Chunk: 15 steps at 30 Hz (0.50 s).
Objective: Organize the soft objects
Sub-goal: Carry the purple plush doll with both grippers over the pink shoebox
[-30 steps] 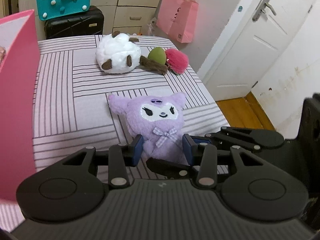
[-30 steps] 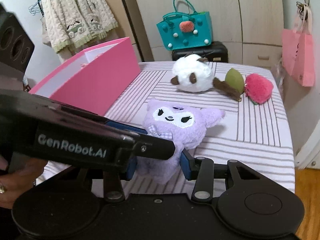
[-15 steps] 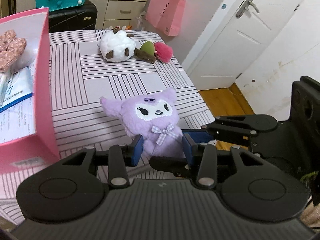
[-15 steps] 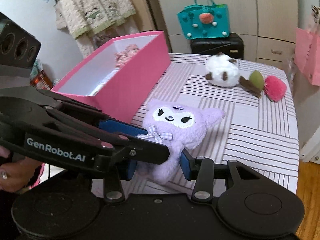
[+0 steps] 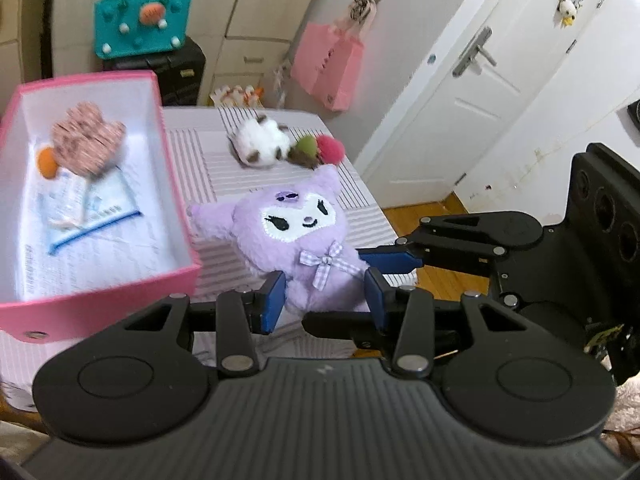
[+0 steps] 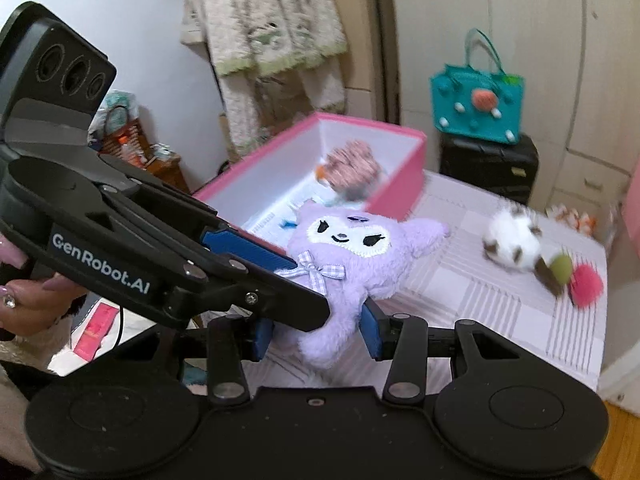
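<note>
Two tools, left tool (image 5: 324, 294) and right tool (image 6: 316, 334), pinching plush (image 5: 304, 240) between pads. I hold it aloft, just right of box (image 5: 176, 184), open top facing up. Left tool nearer box.

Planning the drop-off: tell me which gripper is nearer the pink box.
Left. The left gripper clamps the purple plush right beside the pink box; the right gripper holds the same plush from farther off, the left gripper lying between it and the box.

White door (image 5: 472, 92), pale wardrobe (image 6: 500, 20), wooden floor (image 5: 424, 220)
</note>
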Motion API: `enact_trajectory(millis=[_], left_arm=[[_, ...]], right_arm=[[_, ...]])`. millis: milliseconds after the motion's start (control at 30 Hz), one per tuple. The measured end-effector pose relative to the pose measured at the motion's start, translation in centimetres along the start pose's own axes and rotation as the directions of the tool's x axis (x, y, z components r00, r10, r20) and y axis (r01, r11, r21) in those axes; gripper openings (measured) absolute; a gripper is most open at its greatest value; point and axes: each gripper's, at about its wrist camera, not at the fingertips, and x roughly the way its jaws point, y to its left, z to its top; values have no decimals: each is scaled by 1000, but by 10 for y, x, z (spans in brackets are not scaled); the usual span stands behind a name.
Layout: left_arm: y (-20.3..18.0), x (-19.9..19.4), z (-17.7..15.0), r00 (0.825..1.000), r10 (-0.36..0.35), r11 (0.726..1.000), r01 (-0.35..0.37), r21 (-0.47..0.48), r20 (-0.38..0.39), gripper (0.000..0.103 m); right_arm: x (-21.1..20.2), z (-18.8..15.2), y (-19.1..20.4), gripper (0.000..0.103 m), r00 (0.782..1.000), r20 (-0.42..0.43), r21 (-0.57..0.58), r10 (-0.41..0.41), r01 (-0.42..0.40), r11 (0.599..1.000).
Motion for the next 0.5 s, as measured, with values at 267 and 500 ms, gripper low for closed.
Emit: enact_trajectory(millis=[267, 500], left_arm=[[23, -40, 10, 997, 64, 998, -63, -8, 50, 41], [65, -49, 34, 992, 96, 993, -90, -70, 83, 42]], right_arm=[[21, 40, 23, 50, 999, 1, -58, 45, -45, 997], [59, 80, 18, 50, 998, -11, -39, 66, -66, 997]])
